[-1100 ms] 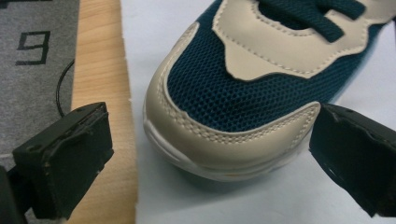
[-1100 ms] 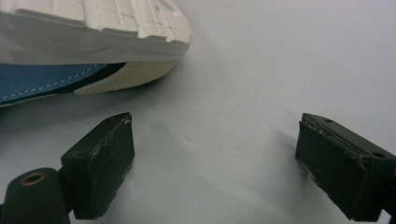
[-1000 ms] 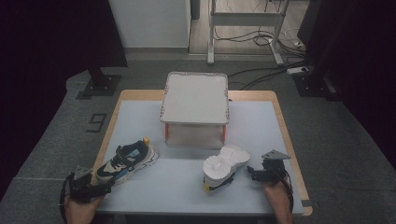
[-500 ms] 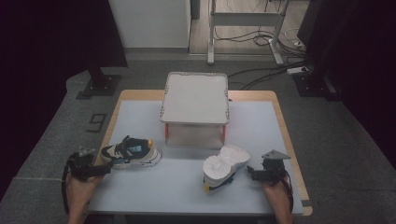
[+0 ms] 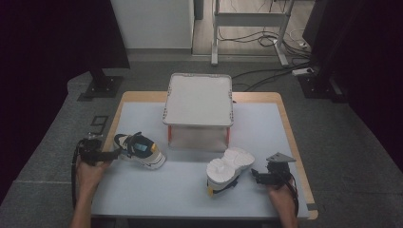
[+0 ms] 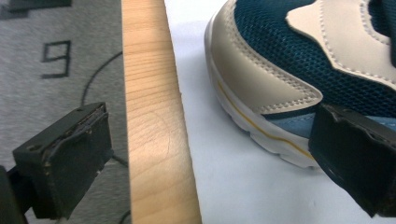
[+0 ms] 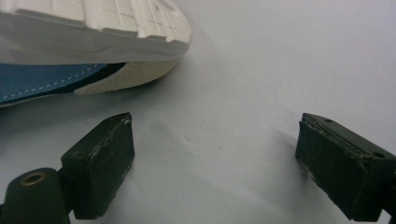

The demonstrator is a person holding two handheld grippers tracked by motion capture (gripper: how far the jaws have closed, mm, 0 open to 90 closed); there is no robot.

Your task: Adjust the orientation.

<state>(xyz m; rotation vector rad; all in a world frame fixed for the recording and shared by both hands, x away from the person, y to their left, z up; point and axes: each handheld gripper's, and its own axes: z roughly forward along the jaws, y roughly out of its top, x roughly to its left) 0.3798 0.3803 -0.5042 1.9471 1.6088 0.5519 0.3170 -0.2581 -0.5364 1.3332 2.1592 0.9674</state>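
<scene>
A teal, beige and white sneaker (image 5: 141, 150) stands upright near the table's left edge. My left gripper (image 5: 113, 153) is at the end of it that faces the edge. In the left gripper view that gripper (image 6: 210, 121) is open. The wooden table edge (image 6: 154, 140) runs between its jaws, and one jaw lies against the sneaker's (image 6: 280, 70) side. A second sneaker (image 5: 228, 169) lies with its white sole up at the front right. My right gripper (image 5: 255, 175) stands open just to the right of it, low over the table. Nothing is between the right gripper's (image 7: 215, 123) jaws, and the sole's (image 7: 93, 23) end is just beyond them.
A white lidded box (image 5: 199, 102) with red corners stands at the middle back of the pale table (image 5: 266, 128). Dark floor, cables and stand feet surround the table. A wooden rim (image 5: 292, 137) frames the table top.
My left hand has moved away from the person along the left table edge. The upright sneaker has swung round and shifted a little farther back. The right gripper and overturned sneaker have kept still.
</scene>
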